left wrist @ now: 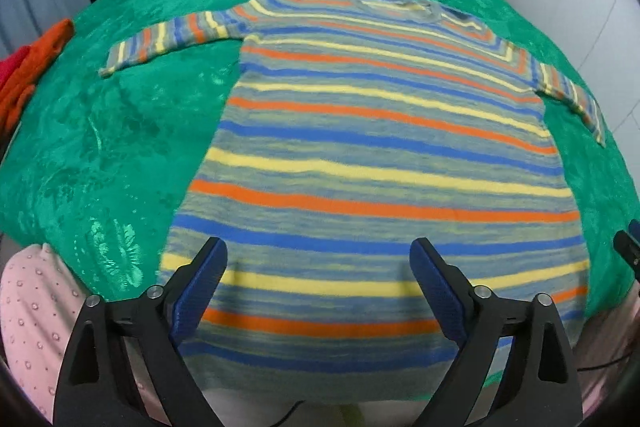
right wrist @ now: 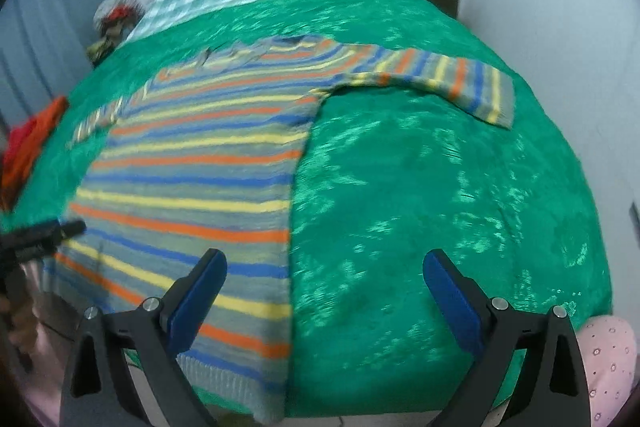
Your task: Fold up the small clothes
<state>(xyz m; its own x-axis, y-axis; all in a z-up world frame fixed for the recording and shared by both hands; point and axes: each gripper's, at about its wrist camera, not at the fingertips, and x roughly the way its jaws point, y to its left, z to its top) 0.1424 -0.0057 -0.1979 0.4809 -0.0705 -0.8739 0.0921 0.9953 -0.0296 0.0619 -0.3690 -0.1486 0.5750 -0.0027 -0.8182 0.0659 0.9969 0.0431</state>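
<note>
The striped sweater [left wrist: 360,155] lies flat, sleeves spread, on the green bedspread [left wrist: 120,147]. Left claw [left wrist: 319,279] and right claw [right wrist: 325,285] are both released, holding nothing. Grasp the hem corners at 6 o'clock squarely; the blurred edge probably overhangs the bed.

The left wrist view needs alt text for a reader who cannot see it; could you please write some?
A striped knit sweater in blue, yellow, orange and grey lies flat, sleeves spread, on a shiny green bedspread. The open left gripper hovers over its hem, blue-padded fingers holding nothing.
</note>
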